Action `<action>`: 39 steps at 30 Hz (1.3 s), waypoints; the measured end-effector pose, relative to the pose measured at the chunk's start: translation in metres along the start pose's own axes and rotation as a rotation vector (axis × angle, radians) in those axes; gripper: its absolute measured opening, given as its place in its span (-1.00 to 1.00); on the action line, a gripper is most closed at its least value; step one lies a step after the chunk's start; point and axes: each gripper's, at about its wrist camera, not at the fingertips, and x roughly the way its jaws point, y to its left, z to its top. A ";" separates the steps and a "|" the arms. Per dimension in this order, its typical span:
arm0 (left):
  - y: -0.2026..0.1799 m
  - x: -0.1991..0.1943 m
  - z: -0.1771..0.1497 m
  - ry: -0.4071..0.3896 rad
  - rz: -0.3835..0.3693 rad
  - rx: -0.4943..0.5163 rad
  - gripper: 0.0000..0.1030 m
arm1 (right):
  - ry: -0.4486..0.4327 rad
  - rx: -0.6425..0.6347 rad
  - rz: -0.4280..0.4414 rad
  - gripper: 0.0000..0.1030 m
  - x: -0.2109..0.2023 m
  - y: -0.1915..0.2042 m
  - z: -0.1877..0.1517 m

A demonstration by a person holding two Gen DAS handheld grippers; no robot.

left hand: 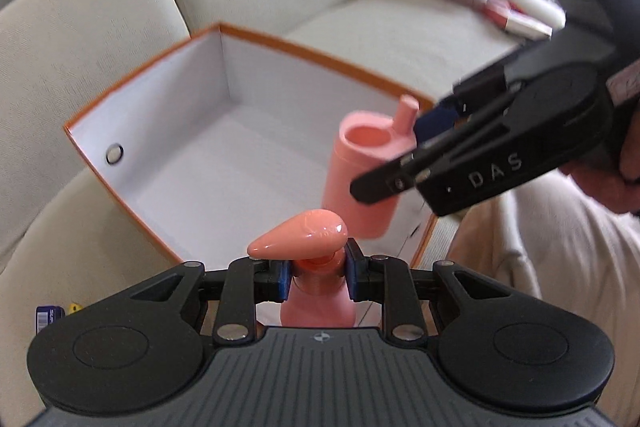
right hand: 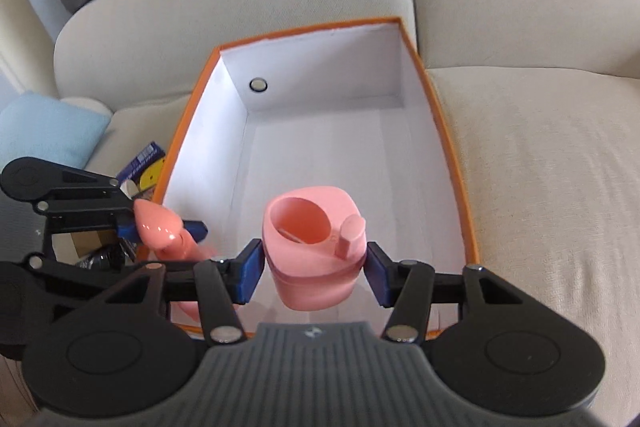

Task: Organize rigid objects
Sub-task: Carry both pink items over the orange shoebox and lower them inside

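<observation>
Left wrist view. Item nearest: left gripper (left hand: 318, 277), blue pads pinching the neck of a pink pump bottle (left hand: 316, 301) just under its teardrop head; jaws standing narrow, closed on that neck. Beyond it: orange-edged white storage box (left hand: 224, 75), sitting open on a beige sofa (left hand: 400, 27), nothing lying on its floor. Right gripper (left hand: 432, 151) is entering from the right, carrying a pink cup-shaped container (left hand: 360, 183) with a small peg on top, over the box's near corner. Assorted items are resting on the far seat, blurred.

Right wrist view. Item nearest: right gripper (right hand: 314, 273), jaws standing about half open and clamping the pink cup-shaped container (right hand: 316, 259) at its sides, upright above the box interior (right hand: 320, 155). Left gripper (right hand: 160, 223) is appearing at the left with the pump bottle (right hand: 160, 227), tilted, at the box's left wall.

Step judged in hand: both pieces are being carried in for placing. Next move calls for lowering each to the box floor, apart from one another, then releasing.
</observation>
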 end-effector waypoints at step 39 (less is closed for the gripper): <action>0.054 -0.029 -0.007 0.027 0.092 -0.410 -0.31 | 0.250 -0.120 0.020 0.09 0.050 0.007 0.009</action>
